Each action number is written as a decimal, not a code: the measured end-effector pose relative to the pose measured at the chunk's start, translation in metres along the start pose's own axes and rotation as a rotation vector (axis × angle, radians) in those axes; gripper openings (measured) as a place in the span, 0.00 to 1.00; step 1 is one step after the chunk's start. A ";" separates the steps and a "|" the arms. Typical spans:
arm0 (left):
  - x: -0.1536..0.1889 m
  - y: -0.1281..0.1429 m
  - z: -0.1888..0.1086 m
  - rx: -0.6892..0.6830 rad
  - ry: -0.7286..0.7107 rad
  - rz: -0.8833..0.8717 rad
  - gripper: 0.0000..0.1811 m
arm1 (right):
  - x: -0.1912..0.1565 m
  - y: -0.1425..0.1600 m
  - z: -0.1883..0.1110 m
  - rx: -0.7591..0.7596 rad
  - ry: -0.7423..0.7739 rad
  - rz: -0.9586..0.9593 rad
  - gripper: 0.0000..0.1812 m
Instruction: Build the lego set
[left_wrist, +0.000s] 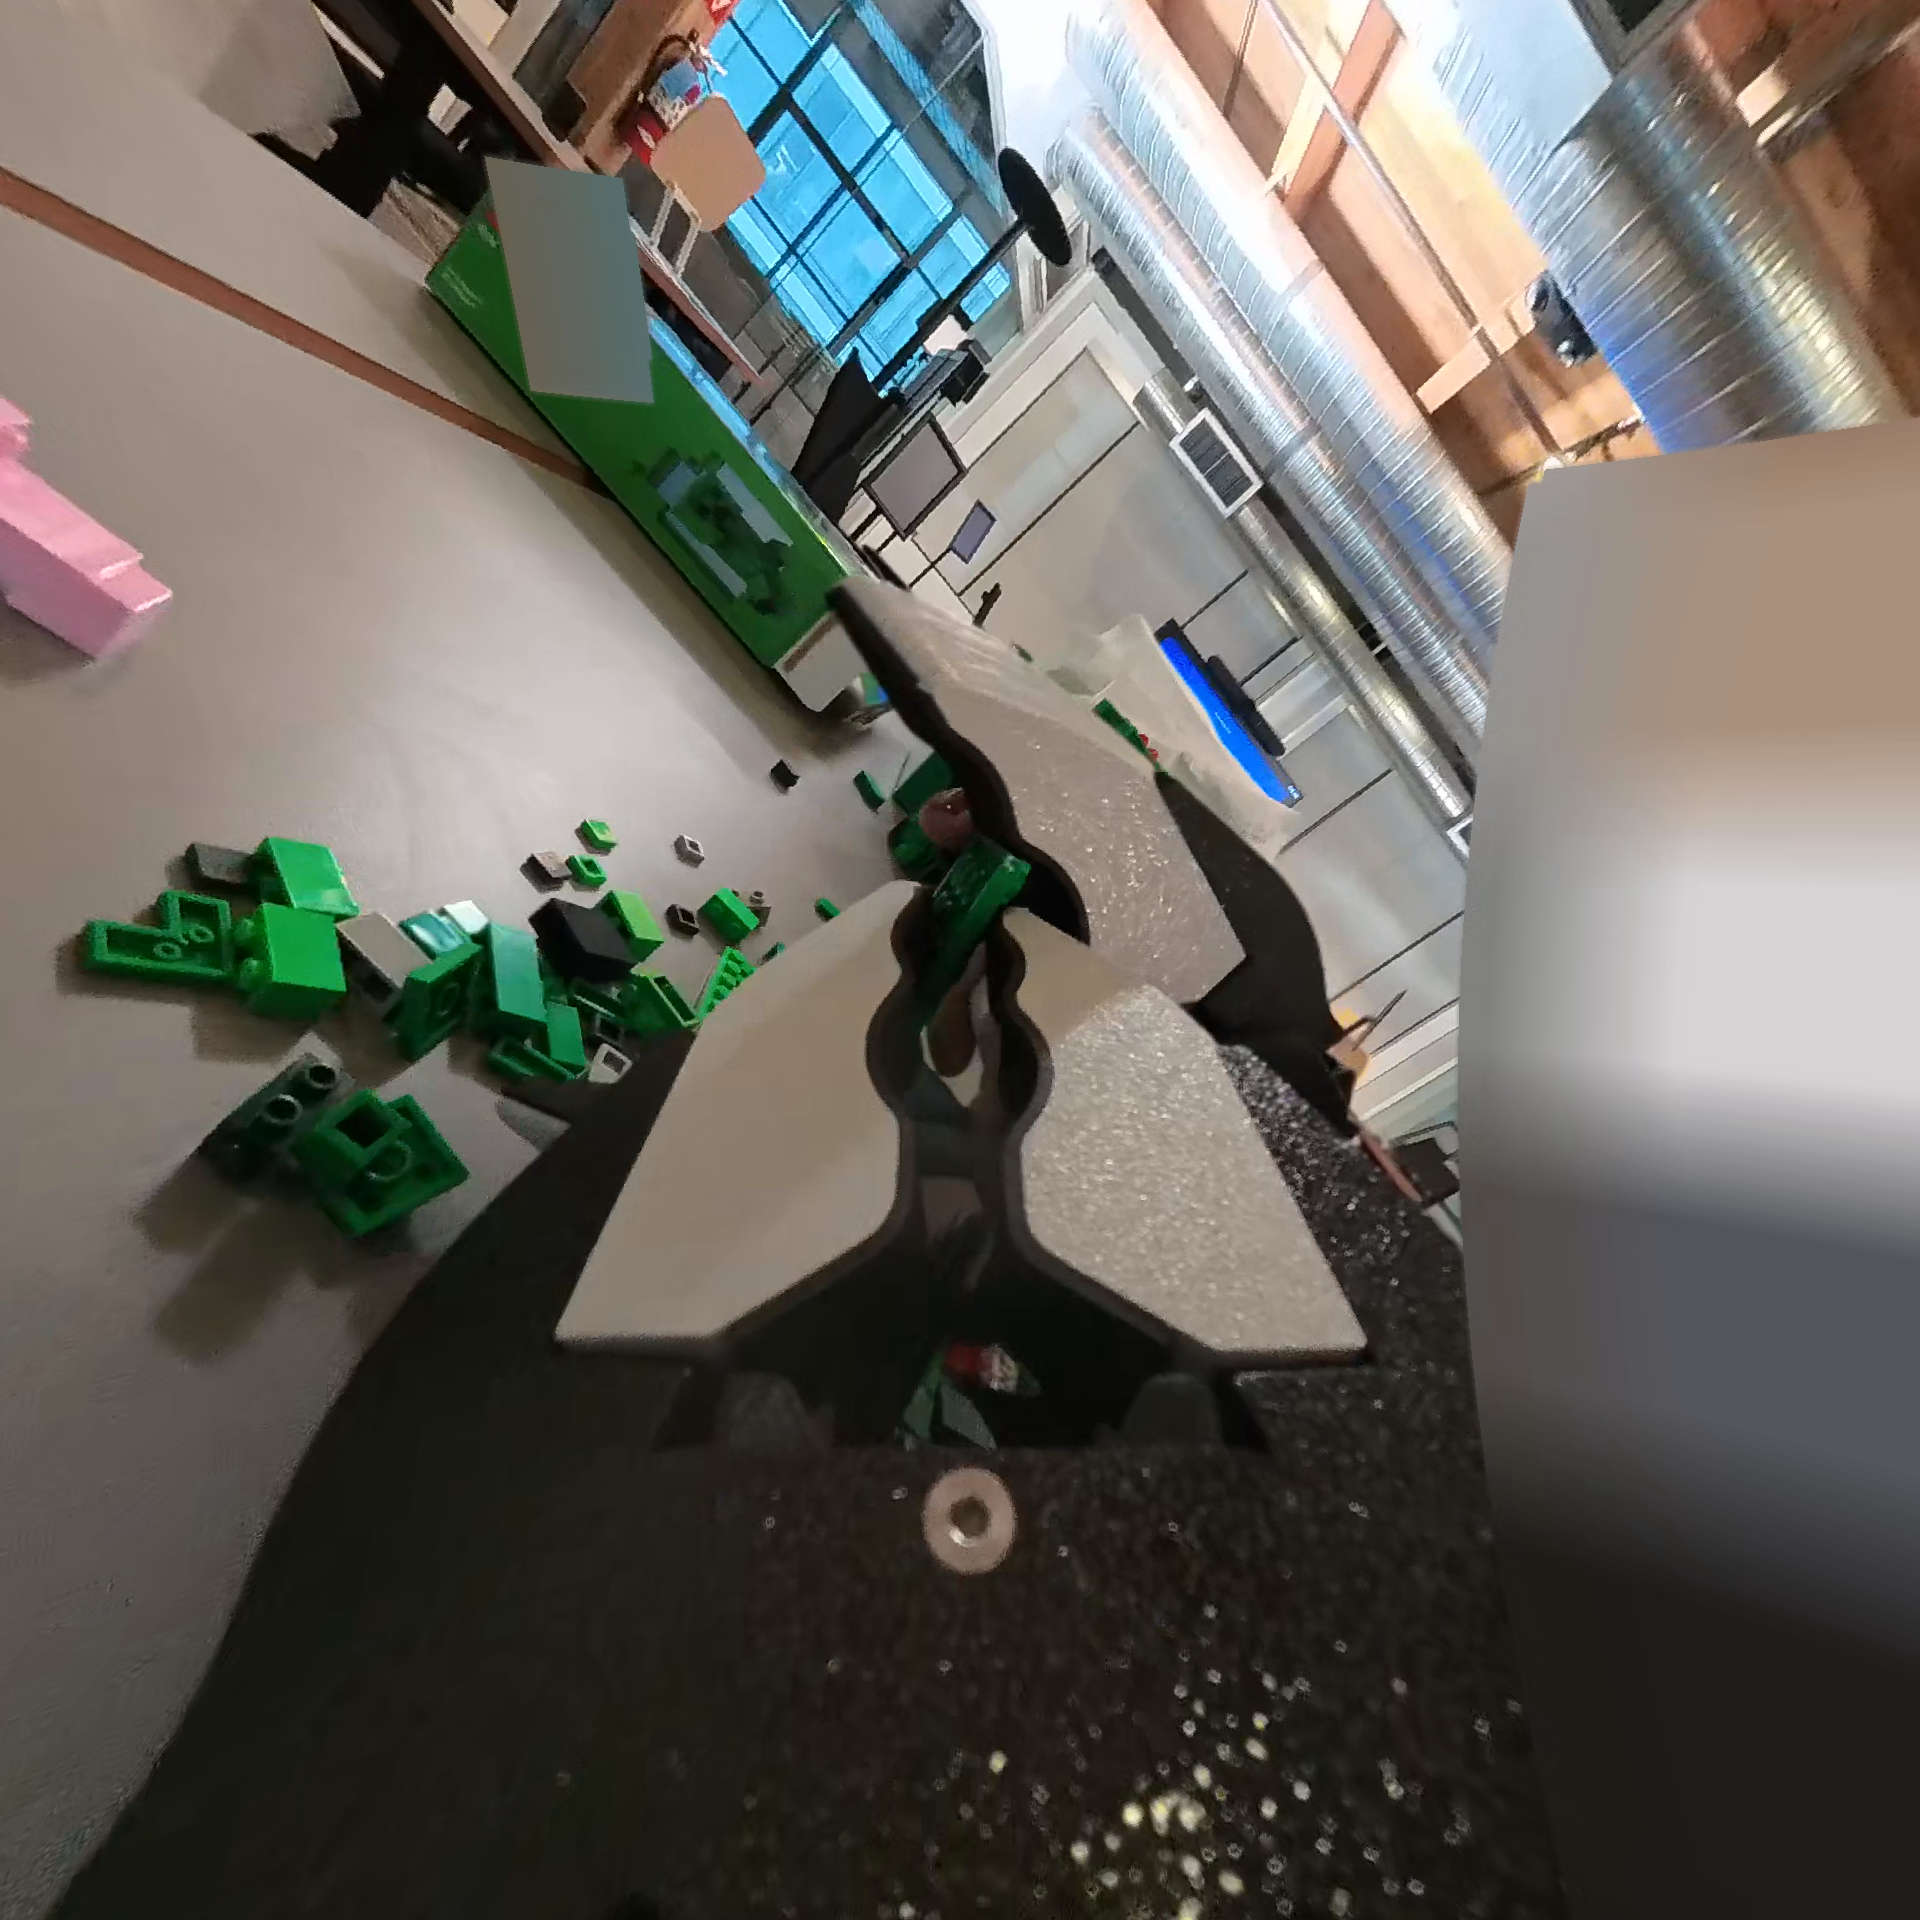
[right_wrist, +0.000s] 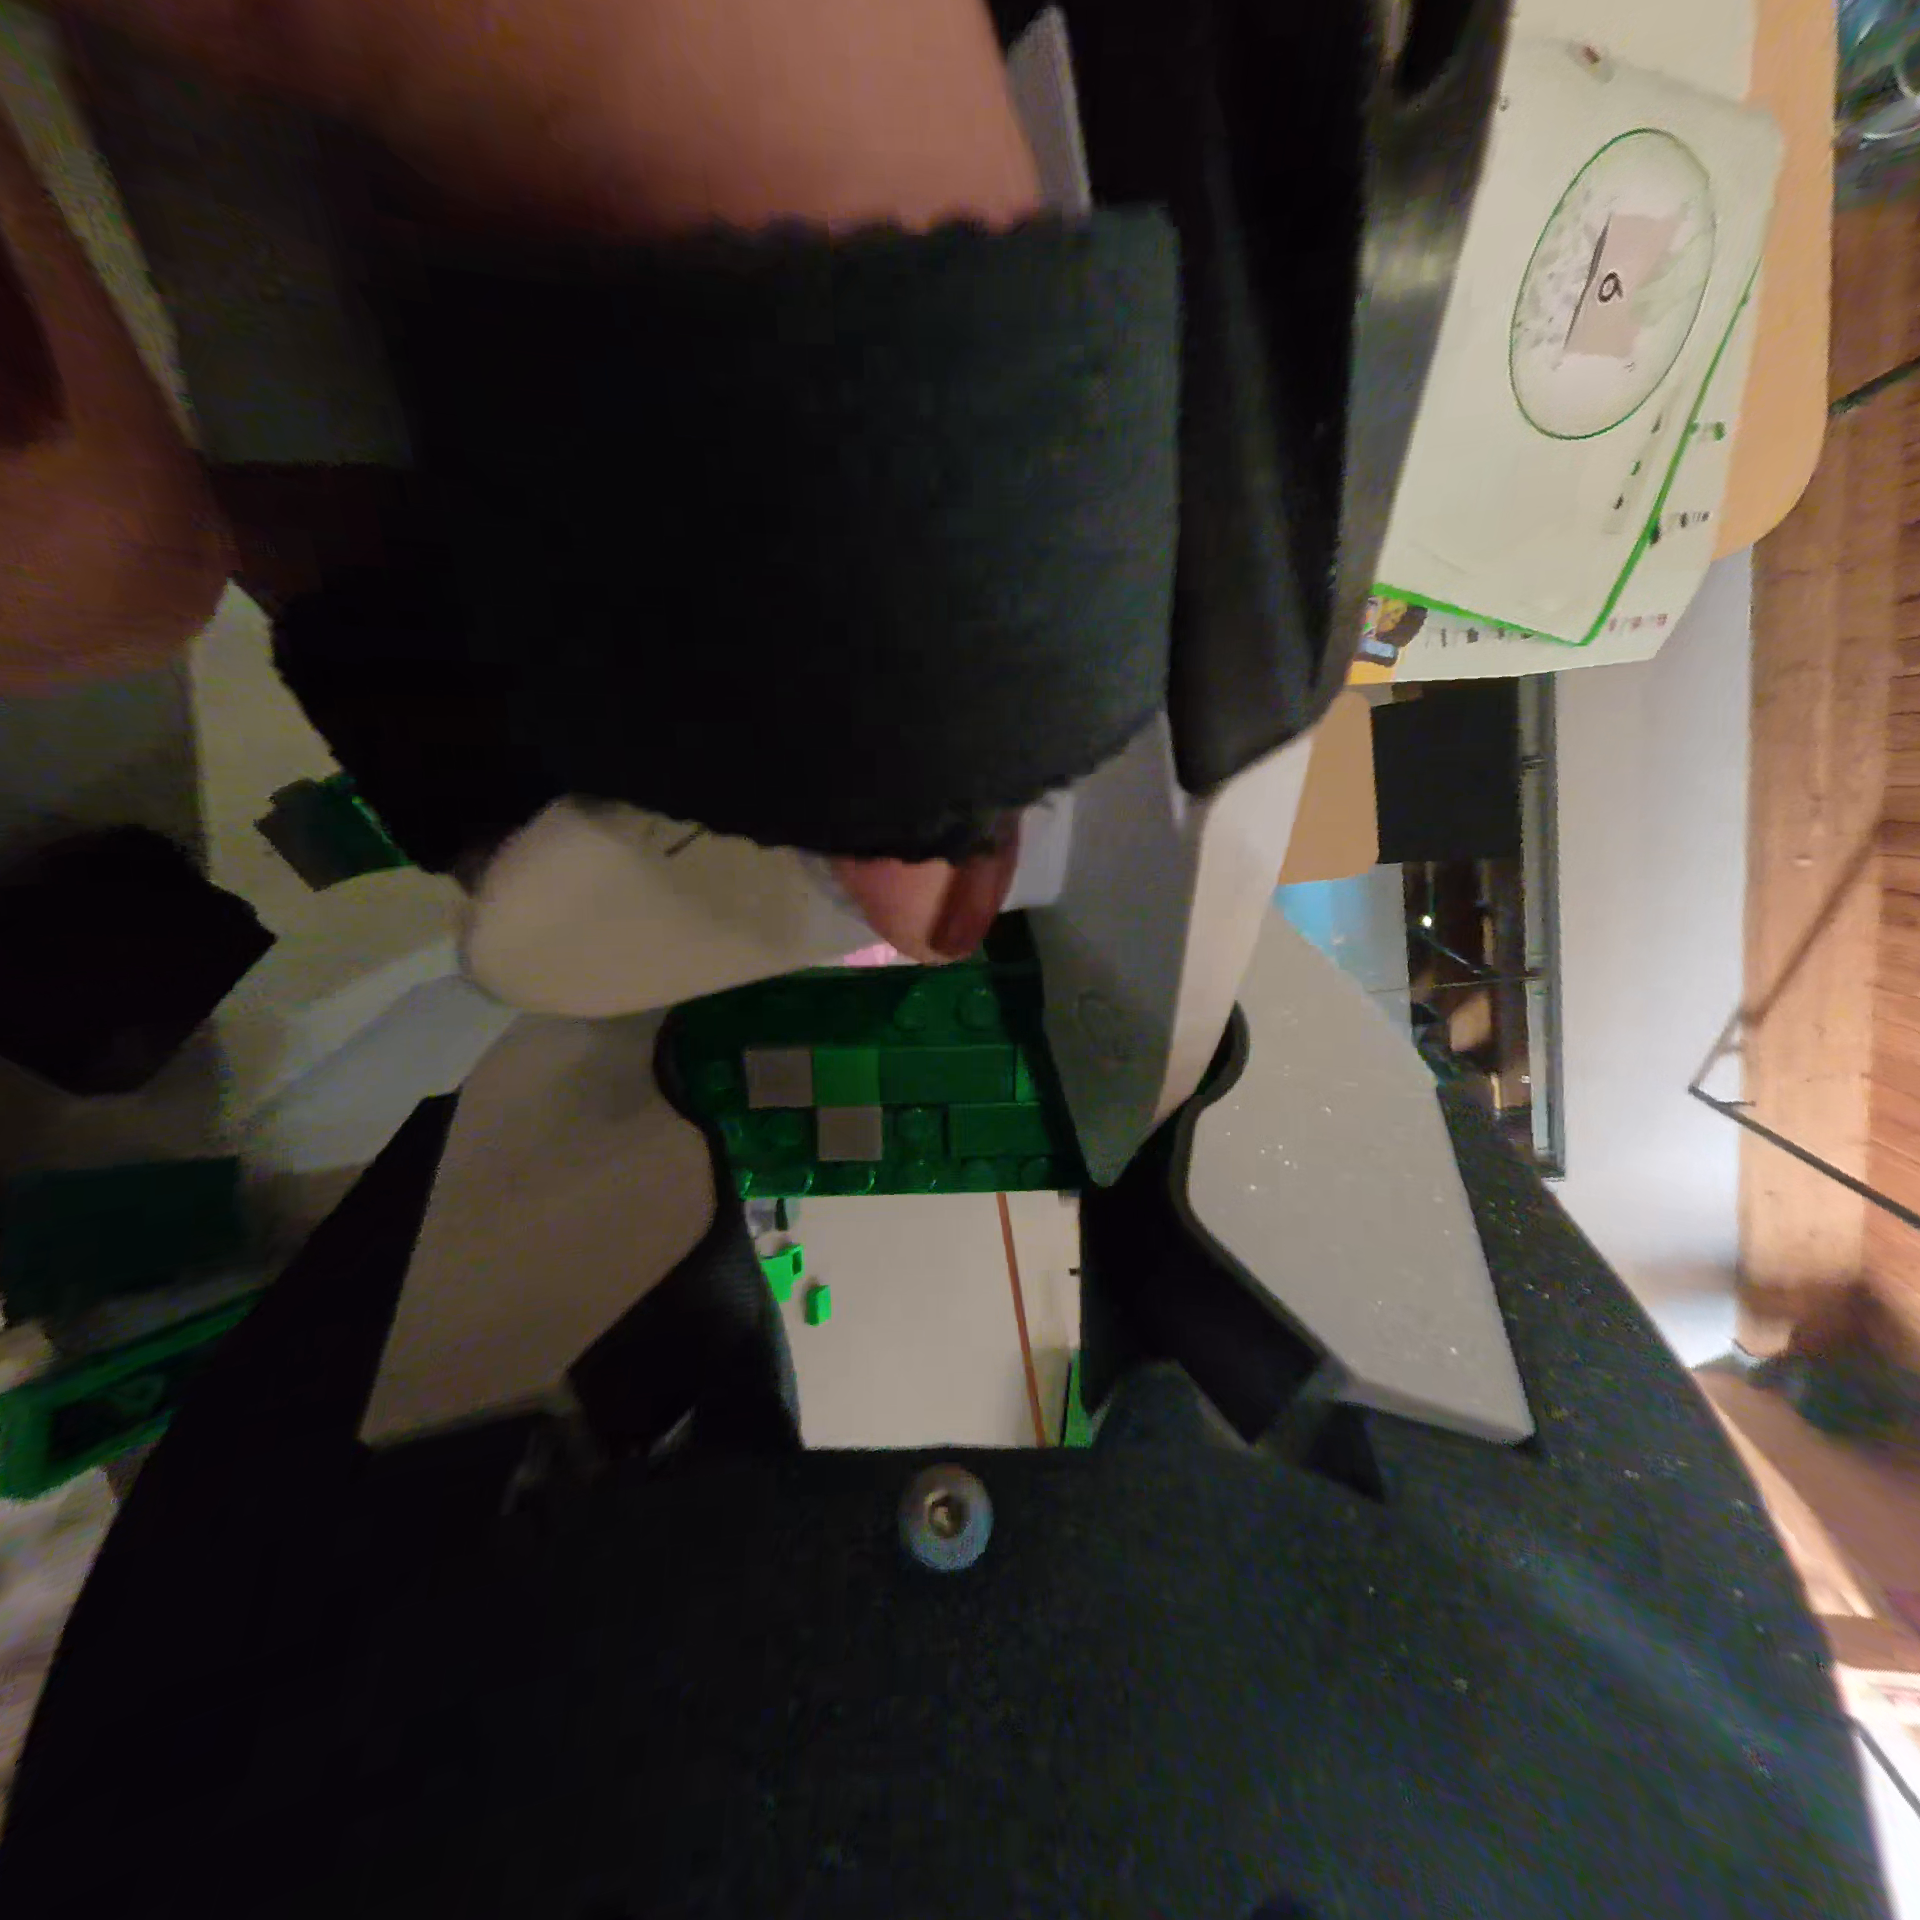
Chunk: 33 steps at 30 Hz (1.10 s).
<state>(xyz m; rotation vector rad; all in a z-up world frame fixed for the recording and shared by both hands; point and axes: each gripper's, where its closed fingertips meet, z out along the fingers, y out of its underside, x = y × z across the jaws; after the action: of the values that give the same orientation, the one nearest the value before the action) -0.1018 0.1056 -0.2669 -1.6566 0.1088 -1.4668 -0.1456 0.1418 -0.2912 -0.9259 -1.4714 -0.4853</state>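
Pink foam block (left_wrist: 73, 561) sits at the left edge of the left wrist view, well apart from the loose green bricks (left_wrist: 416, 987) scattered on the grey table (left_wrist: 364, 623) at centre left; open tabletop lies between them. At centre, the left gripper (left_wrist: 961, 925) is clamped on the green lego assembly (left_wrist: 971, 883), held above the table, probably to steady it for the other tool. Just beyond, the right gripper (left_wrist: 1039, 790) meets the same assembly. In the right wrist view the right gripper (right_wrist: 935, 1101) closes on the studded green plate with grey tiles (right_wrist: 894, 1101) at centre, a gloved hand (right_wrist: 727, 520) crowding it from above. An instruction sheet (right_wrist: 1558, 343) hangs upper right. Room around the plate looks tight.
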 end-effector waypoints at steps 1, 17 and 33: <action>0.000 0.000 0.000 0.003 0.004 -0.018 0.05 | 0.000 0.000 0.001 0.000 0.010 -0.005 0.51; -0.001 0.011 -0.004 -0.206 -0.068 0.359 0.08 | -0.014 -0.009 -0.005 0.096 -0.134 0.128 0.51; -0.019 0.035 -0.001 -0.374 -0.210 0.427 0.03 | -0.028 -0.020 -0.016 0.224 -0.344 0.354 0.51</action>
<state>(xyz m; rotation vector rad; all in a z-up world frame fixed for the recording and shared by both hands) -0.0913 0.0956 -0.3042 -1.9260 0.6122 -0.9827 -0.1540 0.1109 -0.3111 -1.0963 -1.5841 0.1042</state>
